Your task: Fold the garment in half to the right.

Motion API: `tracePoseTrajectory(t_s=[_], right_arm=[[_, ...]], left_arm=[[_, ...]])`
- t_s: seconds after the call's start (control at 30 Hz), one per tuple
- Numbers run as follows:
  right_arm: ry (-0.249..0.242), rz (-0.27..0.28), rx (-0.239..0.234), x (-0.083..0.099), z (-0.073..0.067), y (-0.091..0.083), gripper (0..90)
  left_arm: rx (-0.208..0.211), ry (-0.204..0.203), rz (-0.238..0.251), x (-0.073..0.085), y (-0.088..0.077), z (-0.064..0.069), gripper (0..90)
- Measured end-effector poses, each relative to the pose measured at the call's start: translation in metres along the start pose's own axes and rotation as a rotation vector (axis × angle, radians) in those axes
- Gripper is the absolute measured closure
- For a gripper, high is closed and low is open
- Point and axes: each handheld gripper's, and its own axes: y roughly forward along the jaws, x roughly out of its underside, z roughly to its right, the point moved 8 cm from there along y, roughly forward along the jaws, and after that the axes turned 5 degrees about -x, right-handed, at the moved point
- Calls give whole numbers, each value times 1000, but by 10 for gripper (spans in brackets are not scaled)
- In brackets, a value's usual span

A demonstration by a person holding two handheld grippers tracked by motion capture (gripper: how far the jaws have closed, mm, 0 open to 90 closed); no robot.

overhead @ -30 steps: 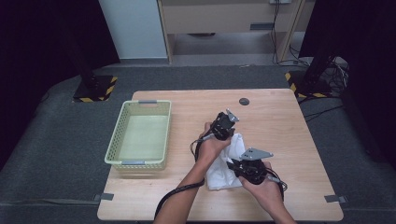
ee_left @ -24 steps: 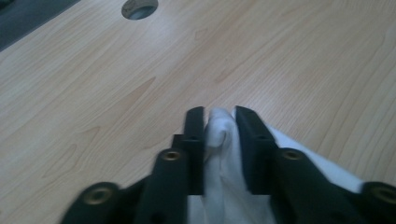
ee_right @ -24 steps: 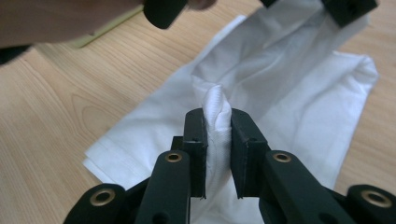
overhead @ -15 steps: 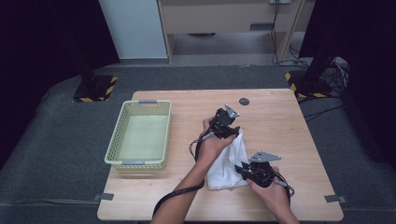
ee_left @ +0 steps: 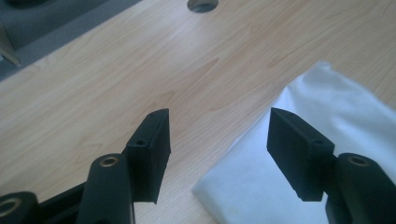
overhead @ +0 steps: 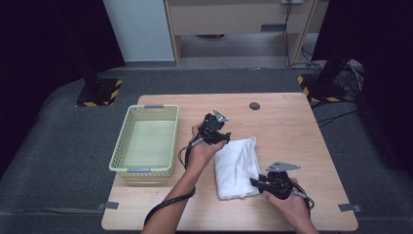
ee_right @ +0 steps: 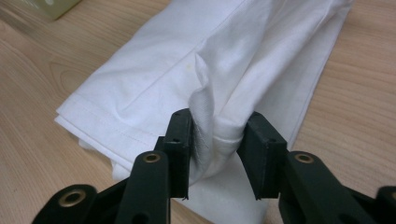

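Observation:
A folded white cloth (overhead: 236,163) lies on the wooden table (overhead: 287,131), right of middle. My left gripper (overhead: 223,132) hovers over the cloth's far left corner. In the left gripper view the left gripper (ee_left: 217,135) is open with bare wood between its jaws and the cloth (ee_left: 327,107) below to the right; the jaws have just been opening. My right gripper (overhead: 253,182) is at the cloth's near right edge. In the right gripper view the right gripper (ee_right: 215,140) has a raised fold of cloth (ee_right: 187,60) touching both pads, though its jaws have just been opening.
A pale green mesh basket (overhead: 171,141) stands on the table's left side; one of its corners, the basket (ee_right: 51,5), appears far off in the right gripper view. A round hole (overhead: 254,105) sits in the table near its far edge, and the same hole (ee_left: 201,3) lies ahead of the left jaws.
The left gripper opened, let go of the cloth and drew off to the left. The cloth's far end now lies flat. The right gripper slid nearer and lower with the fold.

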Motion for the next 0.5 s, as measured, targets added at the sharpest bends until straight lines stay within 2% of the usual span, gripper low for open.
tracePoseTrajectory(t_s=[0.23,0.5], right_arm=[[4,-12,0,3,1,-5,642],[17,-27,-13,7,1,-9,603]], left_arm=[[3,-4,-14,10,2,-5,387],[5,-11,-47,22,9,-8,356]])
